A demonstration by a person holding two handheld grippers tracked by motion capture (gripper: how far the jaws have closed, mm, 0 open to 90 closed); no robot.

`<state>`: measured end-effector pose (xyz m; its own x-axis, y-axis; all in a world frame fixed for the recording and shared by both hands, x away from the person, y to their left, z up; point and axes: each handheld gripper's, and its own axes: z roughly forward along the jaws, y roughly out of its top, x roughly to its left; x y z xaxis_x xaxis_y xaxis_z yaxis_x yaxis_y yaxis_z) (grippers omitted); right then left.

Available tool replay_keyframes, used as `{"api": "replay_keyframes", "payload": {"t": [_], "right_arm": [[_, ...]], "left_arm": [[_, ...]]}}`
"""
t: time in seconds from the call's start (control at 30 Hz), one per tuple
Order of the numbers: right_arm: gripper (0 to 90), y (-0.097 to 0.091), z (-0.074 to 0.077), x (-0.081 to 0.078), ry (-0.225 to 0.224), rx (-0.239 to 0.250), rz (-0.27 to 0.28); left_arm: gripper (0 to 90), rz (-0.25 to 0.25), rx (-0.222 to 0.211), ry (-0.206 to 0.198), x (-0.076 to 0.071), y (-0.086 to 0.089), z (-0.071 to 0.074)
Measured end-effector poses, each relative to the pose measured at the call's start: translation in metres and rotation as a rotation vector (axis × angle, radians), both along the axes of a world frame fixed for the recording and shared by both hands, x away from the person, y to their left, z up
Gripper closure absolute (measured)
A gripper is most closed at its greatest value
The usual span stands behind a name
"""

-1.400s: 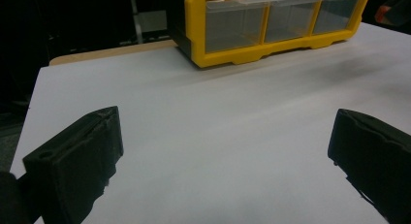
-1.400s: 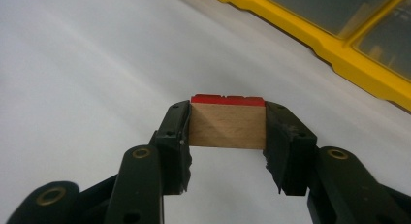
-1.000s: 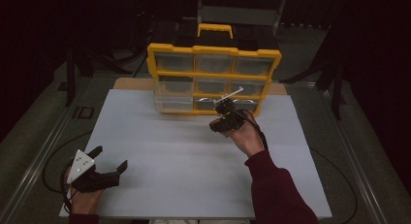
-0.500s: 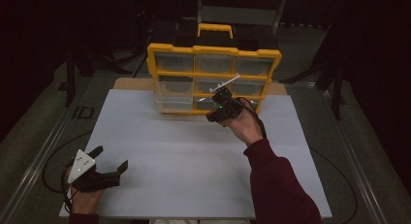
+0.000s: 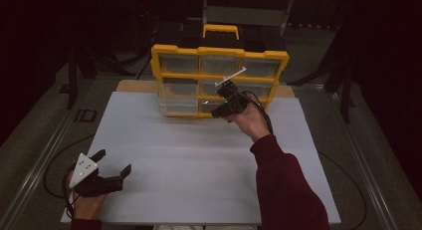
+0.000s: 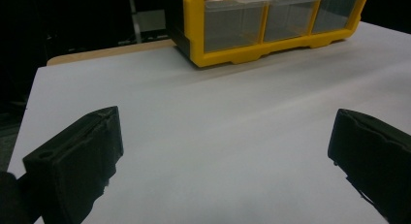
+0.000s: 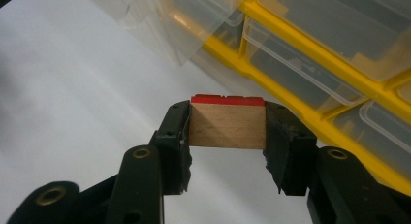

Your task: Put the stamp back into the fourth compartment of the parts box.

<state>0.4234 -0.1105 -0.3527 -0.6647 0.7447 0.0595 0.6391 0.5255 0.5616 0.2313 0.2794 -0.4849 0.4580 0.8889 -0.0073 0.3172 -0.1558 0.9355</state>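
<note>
Wooden block [image 7: 227, 126] with a red top face is pinched between the right gripper's [image 7: 227, 132] jaws just short of the yellow drawer organizer [image 7: 310, 54], where it could be knocked loose against a drawer front, while the left gripper's [image 6: 228, 151] jaws are spread over bare table [image 6: 218, 107]

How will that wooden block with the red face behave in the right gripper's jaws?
The wooden block looks rigid, so it probably won't deform. Flat sides meet the right gripper pads squarely, so slipping or rolling seems unlikely. Small, likely light.
</note>
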Motion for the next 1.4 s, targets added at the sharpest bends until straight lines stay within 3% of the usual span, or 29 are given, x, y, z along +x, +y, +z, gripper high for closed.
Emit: {"api": "replay_keyframes", "payload": {"t": [0.87,1.4], "right_arm": [[55.1,0.009,0.025,0.022,-0.024,0.008,0.028],[55.1,0.012,0.037,0.028,-0.034,0.052,0.014]], "left_arm": [[0.1,-0.008,0.003,0.001,0.001,-0.001,0.0],[0.1,-0.011,0.001,-0.001,0.001,-0.001,-0.001]]}}
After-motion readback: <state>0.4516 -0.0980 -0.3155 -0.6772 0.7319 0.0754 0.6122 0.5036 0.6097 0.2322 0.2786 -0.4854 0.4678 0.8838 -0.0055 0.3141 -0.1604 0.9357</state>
